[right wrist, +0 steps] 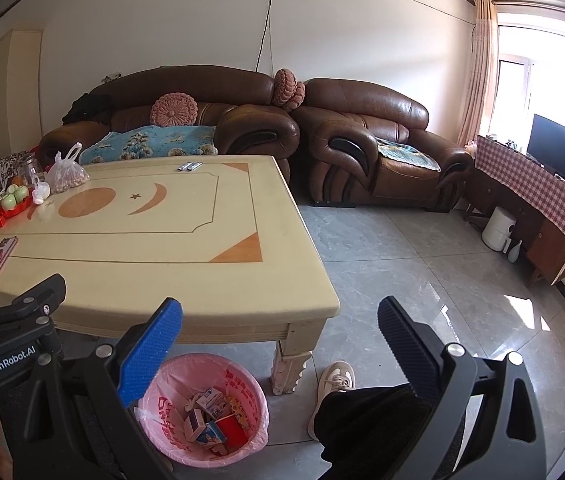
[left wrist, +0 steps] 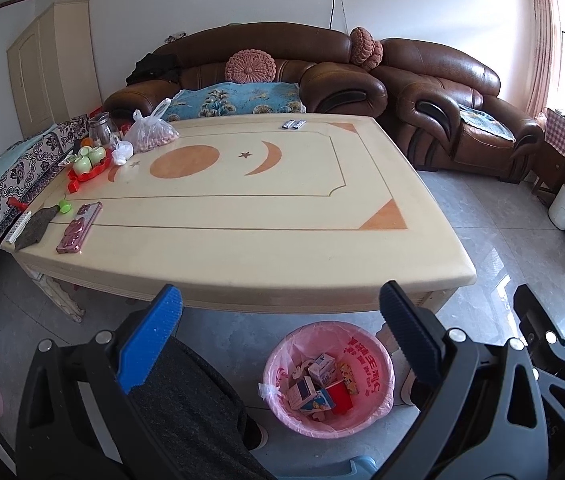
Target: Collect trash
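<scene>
The pink trash bin (left wrist: 328, 378) stands on the floor just beside the near edge of the table (left wrist: 242, 248), with small cartons (left wrist: 314, 384) inside. The left tool (left wrist: 280, 334) and the right tool (right wrist: 280, 340) both hang above it, wide open and holding nothing.

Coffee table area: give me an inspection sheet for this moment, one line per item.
Surface: cream coffee table, middle bare.
Job's things: pink-lined trash bin on the floor by the table's near edge, holding small cartons and a red cup.
Clutter: bag of nuts, green cups on a red tray, pink phone, two small wrappers at the far edge.
Grippers: left gripper and right gripper both open, empty.
Cables: one wire down the wall.
Surroundings: brown leather sofas, TV, tiled floor.
</scene>
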The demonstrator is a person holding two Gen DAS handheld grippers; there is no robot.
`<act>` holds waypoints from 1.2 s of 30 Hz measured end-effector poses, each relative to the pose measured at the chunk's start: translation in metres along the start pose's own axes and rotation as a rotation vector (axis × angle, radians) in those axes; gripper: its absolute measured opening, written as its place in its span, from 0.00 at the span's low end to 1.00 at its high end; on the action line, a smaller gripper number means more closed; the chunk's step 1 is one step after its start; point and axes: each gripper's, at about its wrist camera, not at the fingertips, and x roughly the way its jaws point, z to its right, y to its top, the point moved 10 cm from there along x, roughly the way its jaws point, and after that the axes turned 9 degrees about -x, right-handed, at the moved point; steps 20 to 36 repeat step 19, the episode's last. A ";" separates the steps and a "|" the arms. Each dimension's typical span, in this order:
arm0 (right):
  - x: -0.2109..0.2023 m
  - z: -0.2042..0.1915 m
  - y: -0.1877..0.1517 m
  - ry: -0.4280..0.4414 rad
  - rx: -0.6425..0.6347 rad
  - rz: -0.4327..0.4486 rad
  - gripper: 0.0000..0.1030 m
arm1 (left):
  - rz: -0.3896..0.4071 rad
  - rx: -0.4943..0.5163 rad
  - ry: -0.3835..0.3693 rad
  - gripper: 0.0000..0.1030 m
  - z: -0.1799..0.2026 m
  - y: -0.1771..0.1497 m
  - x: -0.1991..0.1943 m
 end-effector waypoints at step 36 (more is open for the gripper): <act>-0.008 0.011 -0.008 -0.016 0.028 0.016 0.93 | 0.036 0.023 0.010 0.94 0.010 0.001 -0.016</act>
